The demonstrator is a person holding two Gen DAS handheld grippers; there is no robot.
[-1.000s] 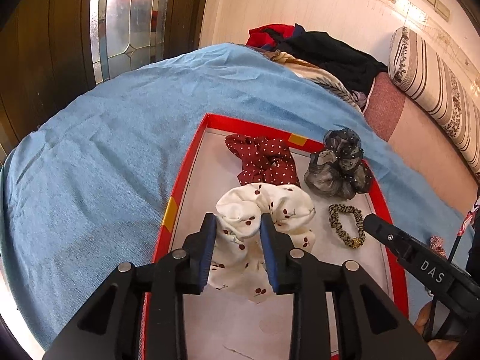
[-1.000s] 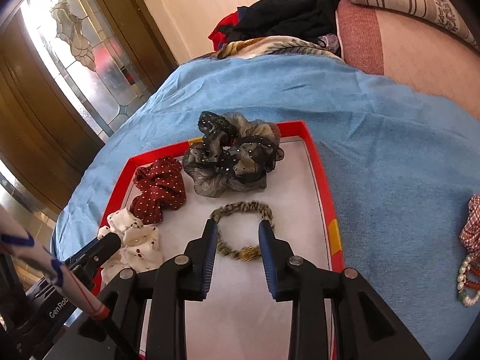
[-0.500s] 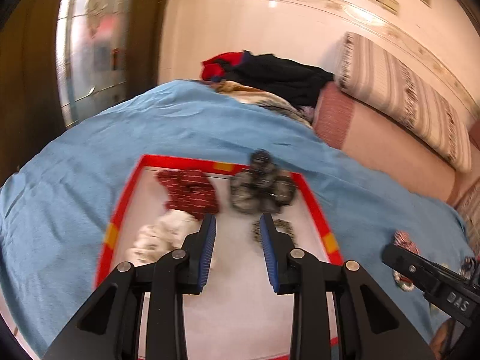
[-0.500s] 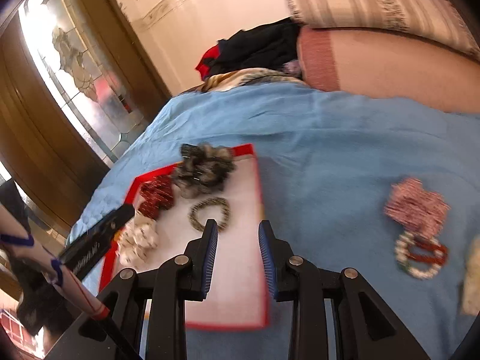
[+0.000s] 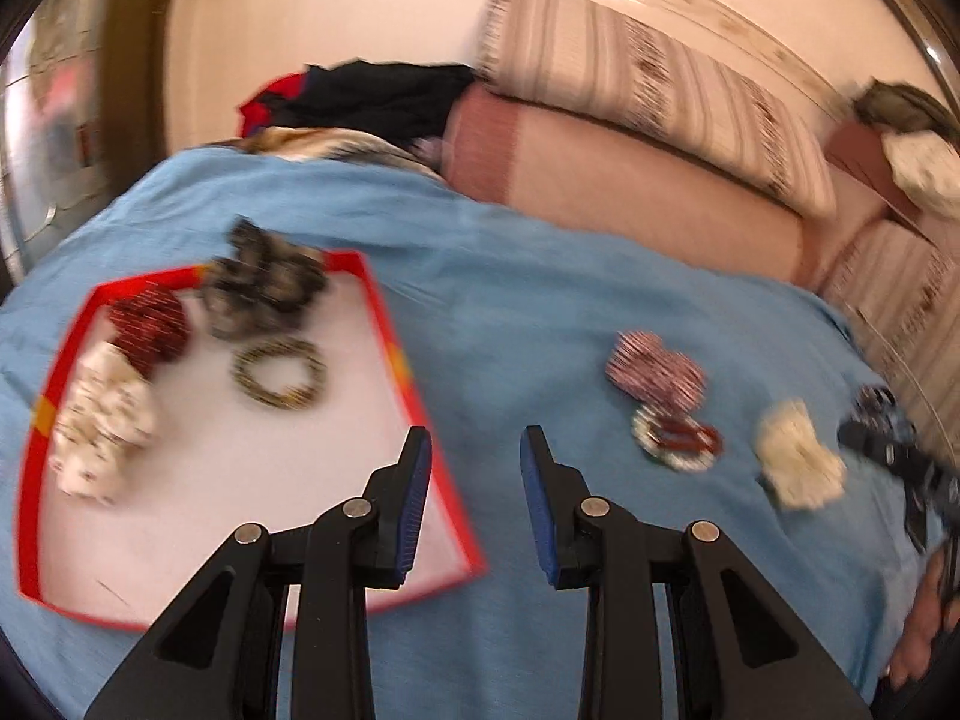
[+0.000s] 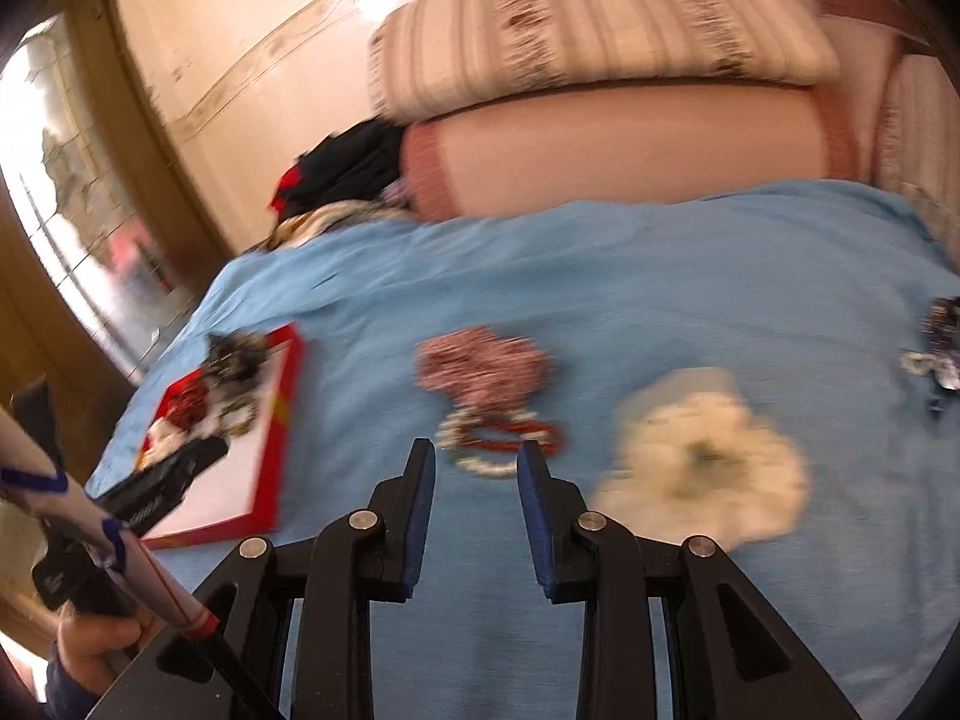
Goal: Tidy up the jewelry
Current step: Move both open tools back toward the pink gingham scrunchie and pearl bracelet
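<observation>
Tray (image 5: 399, 354): red-rimmed, white-floored, with yellow marks on the rim; it lay on the left of the blue cover (image 5: 528, 300).
White scrunchie (image 5: 99, 426): spotted, in the tray against the left rim.
Red scrunchie (image 5: 150, 324): dotted, in the tray's far-left part, touching the white one.
Grey scrunchie (image 5: 264, 288): dark, at the tray's far rim, just right of the red one.
Hair tie (image 5: 280, 375): thin and patterned, on the tray floor in front of the grey scrunchie.
Left gripper (image 5: 476, 468): released, blue pads apart, nothing between them; it hung over the tray's right edge and the cover. Seen from the right wrist it (image 6: 180, 474) sat over the tray's near part, and its white lettering was too blurred to read.
Sleeve (image 6: 90, 534): white with blue marks and a red band, at the right view's left edge.
Pink scrunchie (image 5: 654, 366): checked, on the cover well right of the tray.
Bracelets (image 5: 675, 438): a pale beaded ring and a red one, overlapping, touching the pink scrunchie's near side.
Right gripper (image 6: 477, 468): released, empty, pads apart, with the bracelets (image 6: 498, 435) just beyond its tips.
Cream scrunchie (image 5: 798, 462): on the cover right of the bracelets.
Dark piece (image 6: 942, 336): blurred, near the cover's right edge; I could not tell what it was.
Writing: none readable in either view.
</observation>
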